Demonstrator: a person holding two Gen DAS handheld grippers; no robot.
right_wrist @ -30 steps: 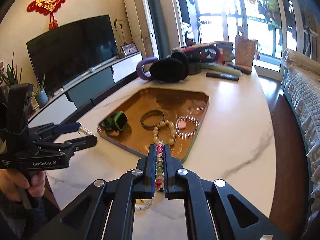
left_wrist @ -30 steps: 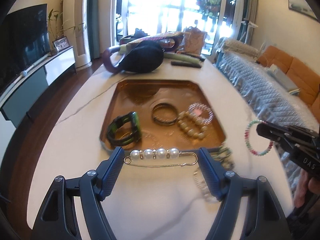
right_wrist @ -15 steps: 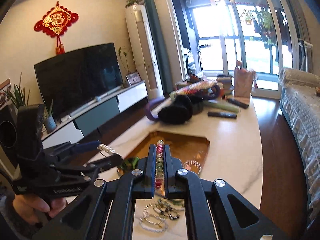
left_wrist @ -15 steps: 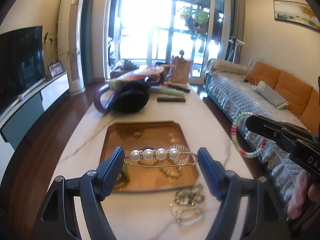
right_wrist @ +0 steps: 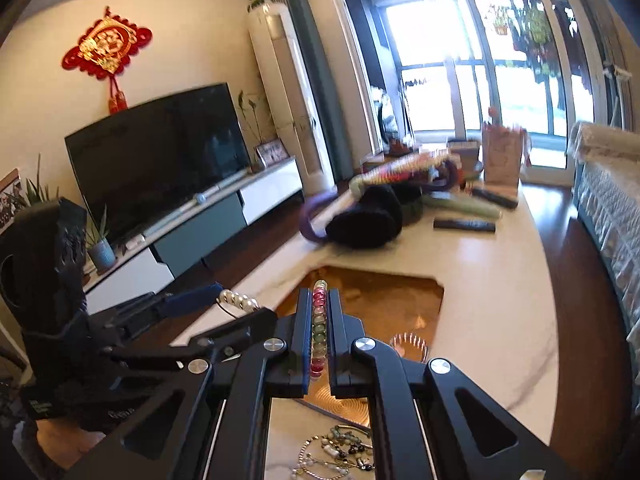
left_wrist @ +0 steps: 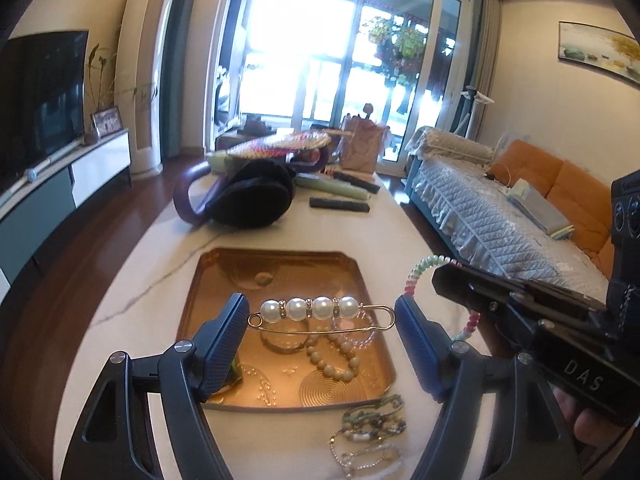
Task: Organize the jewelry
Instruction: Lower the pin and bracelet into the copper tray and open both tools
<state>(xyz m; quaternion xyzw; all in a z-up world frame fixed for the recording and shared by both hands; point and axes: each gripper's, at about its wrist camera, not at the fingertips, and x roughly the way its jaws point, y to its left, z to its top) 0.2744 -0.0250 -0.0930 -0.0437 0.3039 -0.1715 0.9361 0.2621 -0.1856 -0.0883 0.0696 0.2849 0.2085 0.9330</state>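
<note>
Pearl pin (left_wrist: pixel 320 312) spans left tool (left_wrist: pixel 321 330); right tool (right_wrist: pixel 320 328) clamps bracelet (right_wrist: pixel 319 330).

Gloss, metal and stone on show.
Polished white marble-look table (left_wrist: pixel 400 240) with grey veins; shiny embossed copper-toned metal tray (left_wrist: pixel 280 276); lustrous pearls on a thin gilt wire pin (left_wrist: pixel 320 314); glassy coloured beads on a bracelet (right_wrist: pixel 319 328); matt black plastic gripper (right_wrist: pixel 319 344) arms; finely ribbed blue pads (left_wrist: pixel 224 344); fuzzy black earmuffs (left_wrist: pixel 252 200); quilted cloth sofa cover (left_wrist: pixel 480 216).
</note>
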